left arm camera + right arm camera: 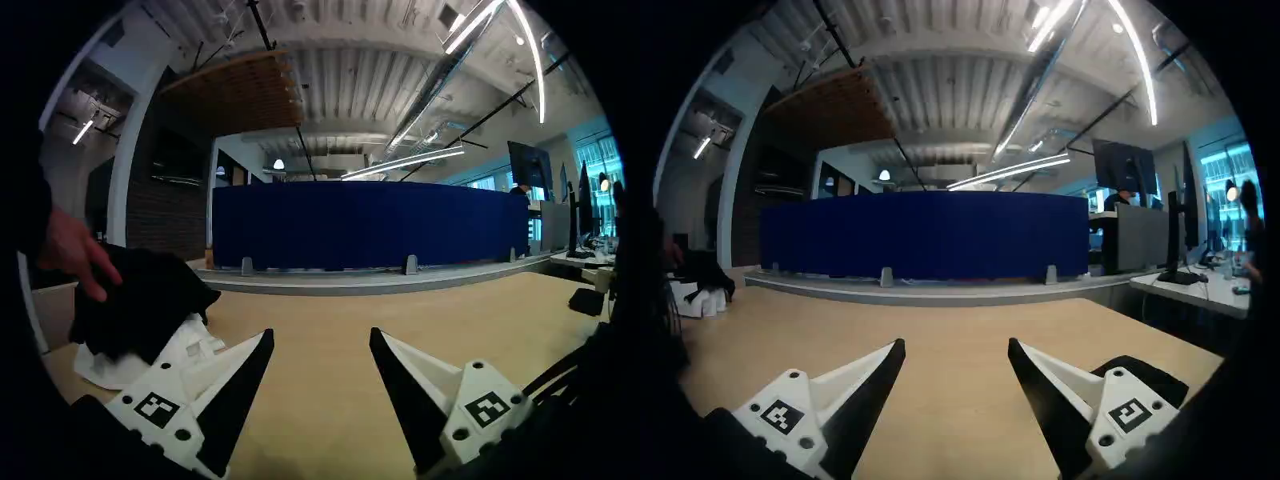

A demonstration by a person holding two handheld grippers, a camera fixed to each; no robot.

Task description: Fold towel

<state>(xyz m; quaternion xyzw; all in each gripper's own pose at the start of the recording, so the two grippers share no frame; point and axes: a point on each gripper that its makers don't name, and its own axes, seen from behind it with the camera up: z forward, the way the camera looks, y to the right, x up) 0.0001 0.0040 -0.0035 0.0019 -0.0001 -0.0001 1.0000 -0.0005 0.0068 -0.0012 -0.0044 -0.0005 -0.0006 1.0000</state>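
Note:
A black towel (140,308) lies bunched at the left end of the wooden table (336,320), with a person's hand (72,248) resting on top of it. It sits on something white (120,366) that I cannot identify. My left gripper (321,334) is open over bare tabletop, just right of the towel, its left finger (232,384) close to the white thing. In the right gripper view the black towel (704,276) is small and far off to the left. My right gripper (955,344) is open above the table (960,320) with nothing between its fingers.
A long blue partition (360,224) on a grey base closes off the far side of the table. A black object (1152,378) lies at the table's right edge behind my right finger. Desks with monitors (1172,208) stand further right.

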